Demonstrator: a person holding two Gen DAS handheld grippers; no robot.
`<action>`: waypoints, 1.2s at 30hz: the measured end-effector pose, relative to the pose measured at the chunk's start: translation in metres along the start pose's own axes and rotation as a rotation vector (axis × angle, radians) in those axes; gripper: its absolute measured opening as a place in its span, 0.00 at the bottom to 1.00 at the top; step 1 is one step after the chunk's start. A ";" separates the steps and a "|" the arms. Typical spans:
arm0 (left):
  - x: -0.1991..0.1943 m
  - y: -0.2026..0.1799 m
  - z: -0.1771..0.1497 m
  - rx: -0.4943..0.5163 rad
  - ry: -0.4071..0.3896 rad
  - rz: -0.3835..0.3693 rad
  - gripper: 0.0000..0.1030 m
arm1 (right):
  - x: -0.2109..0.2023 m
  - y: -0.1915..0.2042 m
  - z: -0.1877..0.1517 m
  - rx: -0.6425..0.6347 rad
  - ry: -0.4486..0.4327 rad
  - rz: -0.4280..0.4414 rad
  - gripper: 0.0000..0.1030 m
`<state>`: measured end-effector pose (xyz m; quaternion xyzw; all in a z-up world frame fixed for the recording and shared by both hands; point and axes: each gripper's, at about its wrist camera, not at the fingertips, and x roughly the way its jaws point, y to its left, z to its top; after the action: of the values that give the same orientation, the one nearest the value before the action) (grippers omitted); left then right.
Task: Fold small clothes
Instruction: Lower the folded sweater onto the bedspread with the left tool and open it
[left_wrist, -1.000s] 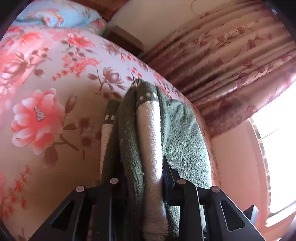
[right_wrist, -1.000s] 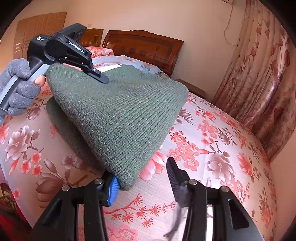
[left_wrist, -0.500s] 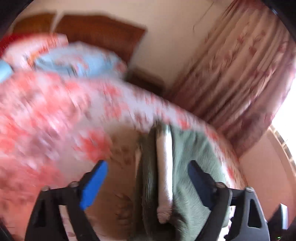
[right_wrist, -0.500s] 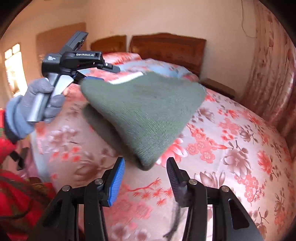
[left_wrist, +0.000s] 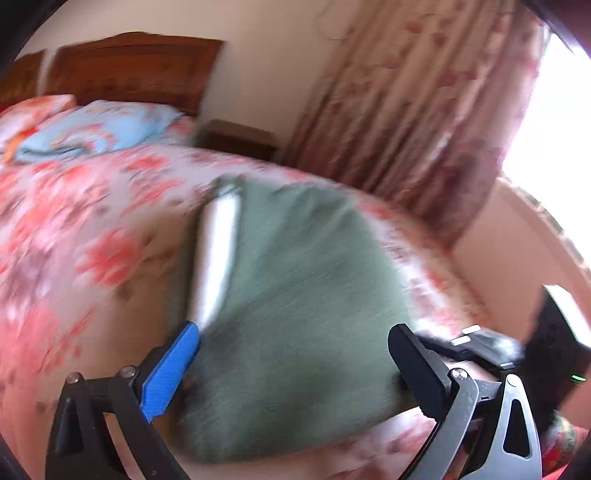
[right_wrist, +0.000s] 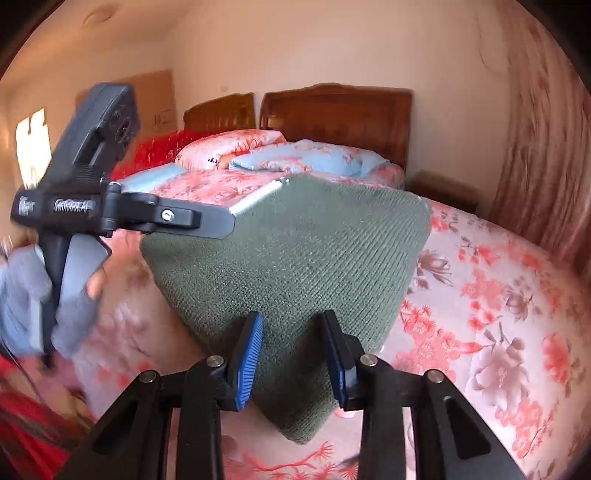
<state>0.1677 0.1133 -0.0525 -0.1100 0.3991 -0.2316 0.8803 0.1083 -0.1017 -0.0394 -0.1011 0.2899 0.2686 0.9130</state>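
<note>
Right wrist view: the right tongs (right_wrist: 291, 314) have just been closing and now stand narrow, with the near corner of the green knit (right_wrist: 295, 258) between them. Both pads look pressed into the wool, so I read this as a grip, though a light one. The corner's tip pokes out under the tongs at 6 o'clock. From there the knit widens and runs away toward 12 o'clock, its long axis nearly in line with the tongs. It sits over the floral bed (right_wrist: 498, 295); whether its far end rests on the cover or is raised off it I cannot tell.

The left tongs (left_wrist: 293, 328) come in at 9 o'clock in this view, one finger lying across the knit's far left edge. In the blurred left wrist view they have just been opening and stand wide, holding nothing. The knit fills the space between the fingers but neither pad presses on it. A white band (left_wrist: 218, 251) runs along the knit's edge from about 7 o'clock up to 11 o'clock, just beyond the blue pad.

My judgement is that the fold now turns on the right hand, which alone has the cloth. The corner it holds points straight back at it, so carrying that corner toward 12 o'clock would lay it over the far edge. The left hand is near enough to pin the band side.

No box, basket or drawer is in view, only pillows (right_wrist: 306, 158) at 12 o'clock.
</note>
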 end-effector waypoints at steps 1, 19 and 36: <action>0.000 0.007 -0.004 -0.021 0.018 0.010 1.00 | 0.000 0.001 0.000 -0.008 0.008 -0.006 0.35; -0.094 0.040 0.019 -0.215 -0.328 0.008 1.00 | 0.033 0.077 0.060 -0.236 -0.036 0.043 0.34; -0.082 0.035 0.028 -0.243 -0.251 0.000 1.00 | 0.050 0.067 0.064 -0.138 0.006 0.201 0.34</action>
<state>0.1533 0.1843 0.0063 -0.2436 0.3110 -0.1664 0.9035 0.1367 -0.0027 -0.0182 -0.1348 0.2823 0.3779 0.8714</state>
